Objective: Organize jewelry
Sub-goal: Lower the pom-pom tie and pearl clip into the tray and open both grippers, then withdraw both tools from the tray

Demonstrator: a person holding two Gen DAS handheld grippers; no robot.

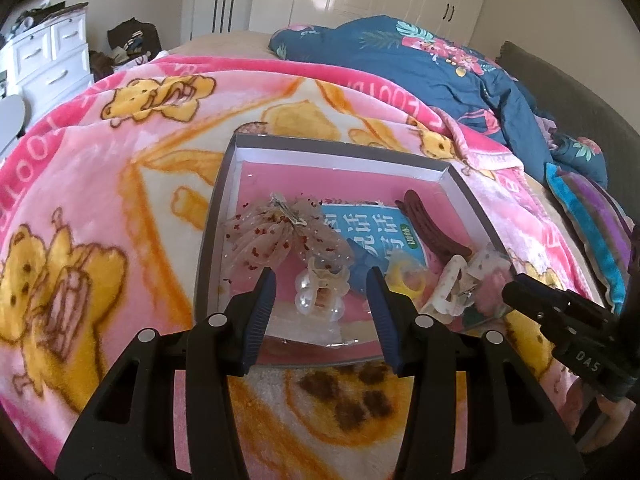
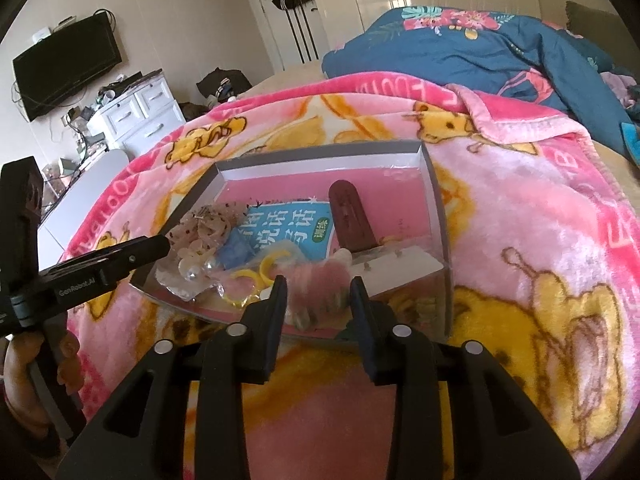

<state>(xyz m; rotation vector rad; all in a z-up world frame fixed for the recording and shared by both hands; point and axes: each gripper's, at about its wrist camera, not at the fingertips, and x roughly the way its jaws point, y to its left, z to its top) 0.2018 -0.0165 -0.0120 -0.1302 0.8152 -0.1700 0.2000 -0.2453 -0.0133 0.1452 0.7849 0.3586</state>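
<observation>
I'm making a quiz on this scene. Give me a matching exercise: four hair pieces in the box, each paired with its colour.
Things:
1. bow
2. long clip
3. pearl claw clip
4. ring clip

Colours:
A. yellow
B. dark brown
C. sheer beige with red dots
D. clear with white beads

Pairs: 1-C, 2-B, 3-D, 4-A

A bed carries everything, covered by a pink fleece blanket (image 1: 120,184) printed with yellow bears. A shallow grey-rimmed box (image 1: 218,204) lies flat on the blanket. Behind it a dark blue floral quilt (image 1: 432,60) is bunched up, its edge touching the blanket, and a striped pillow (image 1: 592,224) lies at the right.
</observation>
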